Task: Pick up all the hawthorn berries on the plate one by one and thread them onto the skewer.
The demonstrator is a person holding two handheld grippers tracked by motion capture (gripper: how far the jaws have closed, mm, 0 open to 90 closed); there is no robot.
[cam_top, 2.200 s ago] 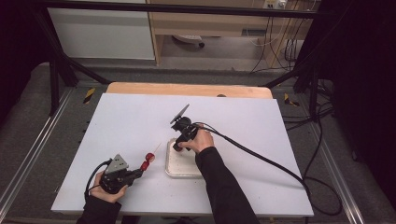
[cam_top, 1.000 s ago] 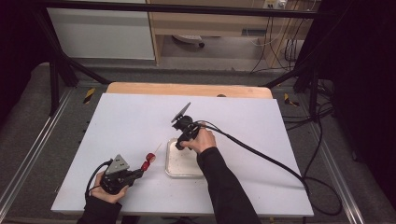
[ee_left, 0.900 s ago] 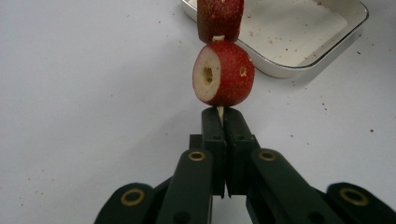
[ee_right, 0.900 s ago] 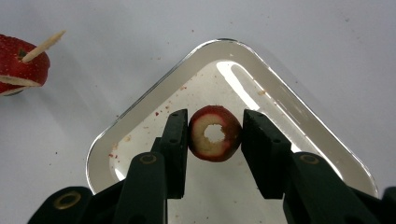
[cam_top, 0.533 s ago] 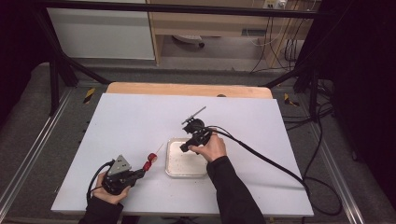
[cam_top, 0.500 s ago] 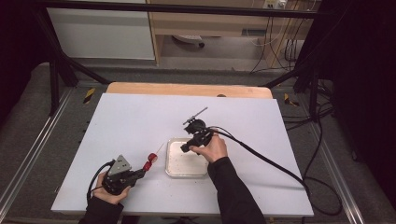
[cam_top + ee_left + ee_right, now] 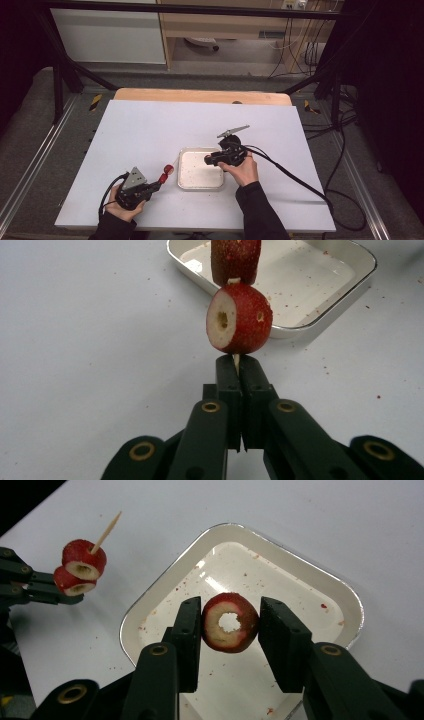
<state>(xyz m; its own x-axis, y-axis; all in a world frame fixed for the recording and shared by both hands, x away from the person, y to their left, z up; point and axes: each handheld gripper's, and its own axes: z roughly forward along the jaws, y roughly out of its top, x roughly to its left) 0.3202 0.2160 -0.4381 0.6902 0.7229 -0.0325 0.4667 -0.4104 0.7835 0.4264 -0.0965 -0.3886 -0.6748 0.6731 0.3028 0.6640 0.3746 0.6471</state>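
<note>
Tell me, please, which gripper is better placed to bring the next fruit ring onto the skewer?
The right gripper, probably: its jaws flank a cored fruit ring above the tray, free to carry. The left gripper is shut on the skewer, already bearing two rings, so it should just hold steady.

Your left tongs (image 7: pixel 236 371) pinch a skewer stick (image 7: pixel 235 359) carrying two red fruit rings (image 7: pixel 240 317), tray (image 7: pixel 320 325) just beyond on worktop (image 7: pixel 90 340).
</note>
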